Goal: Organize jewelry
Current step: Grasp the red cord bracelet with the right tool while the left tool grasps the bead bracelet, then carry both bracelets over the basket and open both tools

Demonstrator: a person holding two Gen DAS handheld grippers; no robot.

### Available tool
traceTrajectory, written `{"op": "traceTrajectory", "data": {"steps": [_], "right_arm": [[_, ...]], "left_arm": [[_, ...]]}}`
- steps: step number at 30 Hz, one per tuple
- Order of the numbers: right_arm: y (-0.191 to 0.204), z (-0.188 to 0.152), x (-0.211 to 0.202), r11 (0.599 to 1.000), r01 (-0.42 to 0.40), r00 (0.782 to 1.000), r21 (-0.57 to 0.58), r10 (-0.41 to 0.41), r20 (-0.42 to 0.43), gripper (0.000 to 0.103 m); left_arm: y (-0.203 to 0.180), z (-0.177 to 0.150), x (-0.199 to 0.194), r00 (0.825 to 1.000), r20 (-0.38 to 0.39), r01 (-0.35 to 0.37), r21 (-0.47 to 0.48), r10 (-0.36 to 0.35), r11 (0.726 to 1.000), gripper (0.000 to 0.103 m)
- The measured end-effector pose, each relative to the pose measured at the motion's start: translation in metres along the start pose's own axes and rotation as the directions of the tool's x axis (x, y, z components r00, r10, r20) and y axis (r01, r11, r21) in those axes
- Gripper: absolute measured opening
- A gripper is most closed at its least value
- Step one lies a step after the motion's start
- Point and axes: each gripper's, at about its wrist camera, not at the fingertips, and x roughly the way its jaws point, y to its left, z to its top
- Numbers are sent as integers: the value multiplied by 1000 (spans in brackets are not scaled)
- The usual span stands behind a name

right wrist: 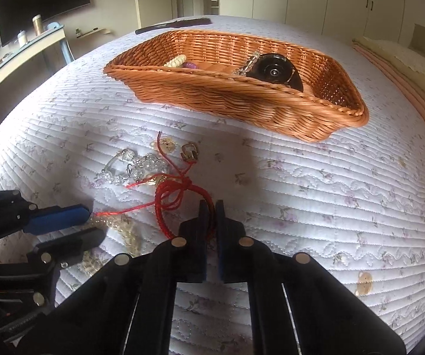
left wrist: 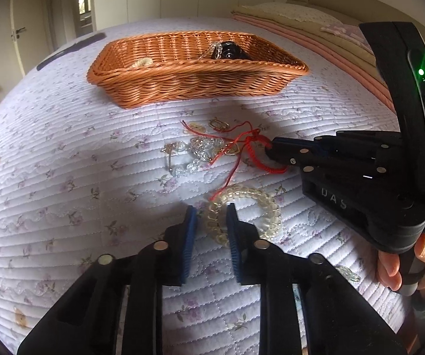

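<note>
A red cord bracelet (left wrist: 251,145) (right wrist: 171,198) lies on the quilted bed. My right gripper (right wrist: 211,207) (left wrist: 268,151) is shut on its braided loop. A pale yellow bead bracelet (left wrist: 259,204) (right wrist: 123,230) lies nearer. My left gripper (left wrist: 211,213) (right wrist: 91,222) is open with its fingers on either side of one stretch of the beads. A tangle of clear crystal and gold chain jewelry (left wrist: 194,151) (right wrist: 135,165) lies under the red cord's loose ends. An orange wicker basket (left wrist: 182,80) (right wrist: 242,100) stands beyond, holding a black round piece (right wrist: 274,71), clear beads and a cream bracelet (right wrist: 176,60).
A gold link piece (left wrist: 219,124) (right wrist: 189,151) lies by the tangle. A dark flat object (right wrist: 173,25) lies on the bed behind the basket. Pillows and a pink blanket edge (left wrist: 316,29) are at the right. A shelf with bottles (right wrist: 28,35) stands left of the bed.
</note>
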Motion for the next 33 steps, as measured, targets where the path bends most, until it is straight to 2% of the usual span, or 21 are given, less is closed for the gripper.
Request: {"op": "traceTrajectory", "data": {"steps": [3, 13, 17, 23, 26, 30, 33], "right_arm": [[-7, -1, -3, 999, -5, 1000, 37, 4, 8, 3], [-38, -14, -21, 983, -53, 998, 177, 45, 46, 3], [-45, -20, -33, 976, -66, 996, 207, 51, 73, 3], [-47, -26, -54, 969, -105, 989, 221, 79, 125, 3], [-44, -21, -67, 973, -109, 985, 203, 78, 152, 3], [-43, -1, -89, 977, -113, 976, 182, 74, 207, 3], [-42, 23, -101, 978, -140, 965, 156, 100, 240, 3]], "left_arm": [[3, -2, -1, 1000, 9, 9, -16, -9, 1000, 9], [21, -7, -5, 994, 41, 109, -102, -105, 989, 8], [20, -9, -9, 993, 62, 108, -105, -102, 989, 8], [21, -7, -27, 988, 137, 85, -116, -69, 990, 8], [26, 1, -39, 982, 169, 102, -131, -79, 986, 7], [32, 23, -56, 973, 221, 88, -112, -61, 990, 8], [40, 48, -64, 965, 244, 131, -115, -99, 985, 8]]}}
